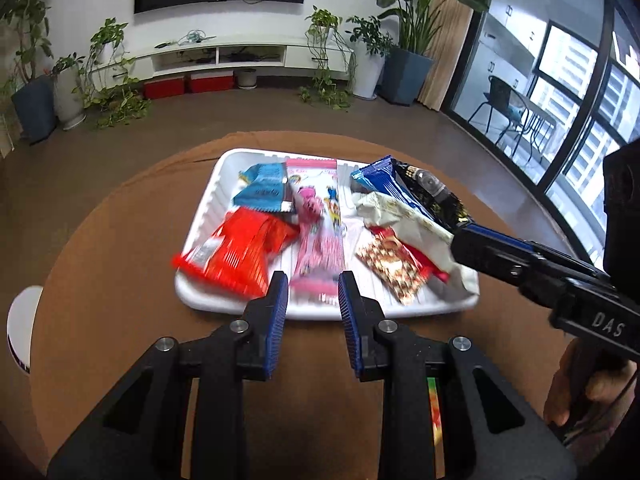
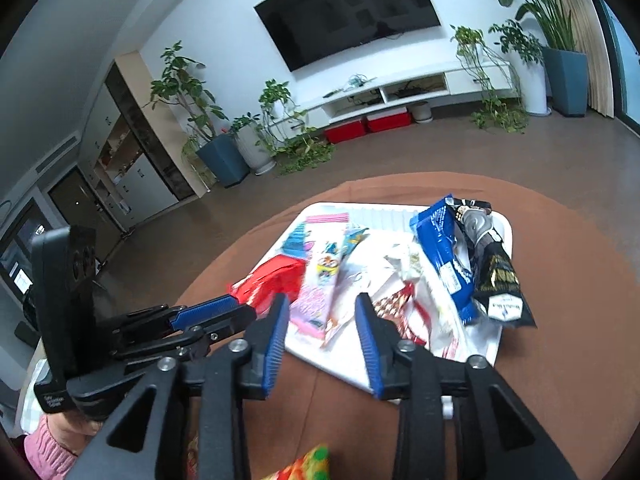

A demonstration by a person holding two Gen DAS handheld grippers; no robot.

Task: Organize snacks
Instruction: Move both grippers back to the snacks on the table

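A white tray on the round brown table holds several snack packets: a red one, a light blue one, a pink cartoon one, a dark blue one, a black one, a white one and a red-gold one. My left gripper is open and empty at the tray's near edge. My right gripper is open and empty above the tray's near side; in the left wrist view its fingers lie over the white packet.
A colourful packet lies on the table close to me, under the grippers. A white stool stands left of the table. Plants, a TV unit and glass doors line the far room.
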